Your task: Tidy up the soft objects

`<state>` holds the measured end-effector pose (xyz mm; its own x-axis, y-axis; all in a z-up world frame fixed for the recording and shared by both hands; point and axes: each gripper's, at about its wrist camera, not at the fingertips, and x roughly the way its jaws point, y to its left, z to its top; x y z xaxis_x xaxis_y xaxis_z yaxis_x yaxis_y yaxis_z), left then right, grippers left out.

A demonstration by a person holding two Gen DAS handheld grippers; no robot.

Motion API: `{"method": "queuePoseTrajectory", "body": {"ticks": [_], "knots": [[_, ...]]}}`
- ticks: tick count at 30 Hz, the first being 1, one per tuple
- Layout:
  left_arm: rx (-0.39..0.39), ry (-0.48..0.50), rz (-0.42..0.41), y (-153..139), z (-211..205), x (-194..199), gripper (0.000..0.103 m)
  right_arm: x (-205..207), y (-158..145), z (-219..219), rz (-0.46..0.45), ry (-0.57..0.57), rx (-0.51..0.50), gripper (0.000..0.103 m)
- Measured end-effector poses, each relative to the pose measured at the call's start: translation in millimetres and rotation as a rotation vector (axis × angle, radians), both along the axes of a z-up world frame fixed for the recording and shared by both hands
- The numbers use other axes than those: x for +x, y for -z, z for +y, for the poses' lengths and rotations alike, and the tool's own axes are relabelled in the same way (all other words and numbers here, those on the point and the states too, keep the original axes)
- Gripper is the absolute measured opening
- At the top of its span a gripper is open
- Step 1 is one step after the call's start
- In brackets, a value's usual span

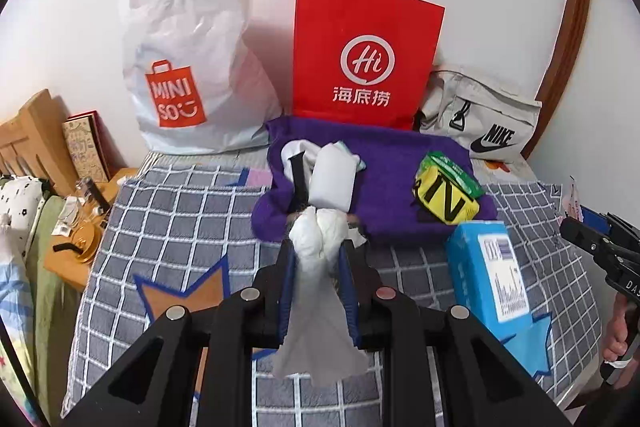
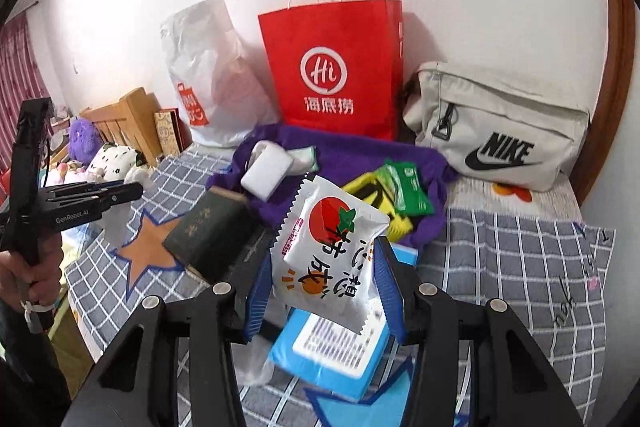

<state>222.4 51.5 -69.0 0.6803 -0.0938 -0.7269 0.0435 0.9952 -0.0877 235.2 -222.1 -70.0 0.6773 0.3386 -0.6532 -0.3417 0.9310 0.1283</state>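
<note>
Clearly the white cloth in your left gripper is light and limp; its jaws are clamped on the bunched middle, the tail drooping toward the checked bedspread. Your right gripper has its jaws closed on a crinkly snack packet, likely slippery, so grip its edges gently. Both hang just before the purple cloth holding other soft items.
</note>
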Motion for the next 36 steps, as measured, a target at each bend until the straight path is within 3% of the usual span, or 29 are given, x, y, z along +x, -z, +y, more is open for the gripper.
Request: {"method": "queuePoseTrajectory", "body": {"ticks": [23,36], "knots": [[-0.047,0.018,0.075,26,-15,115,0.021,130,16,4,0.052,-0.021,-0.006,0.048],[-0.033,0.08,0.138,56,-52,173,0.021,179,67,1,0.158,0.003,-0.039,0.048]]}}
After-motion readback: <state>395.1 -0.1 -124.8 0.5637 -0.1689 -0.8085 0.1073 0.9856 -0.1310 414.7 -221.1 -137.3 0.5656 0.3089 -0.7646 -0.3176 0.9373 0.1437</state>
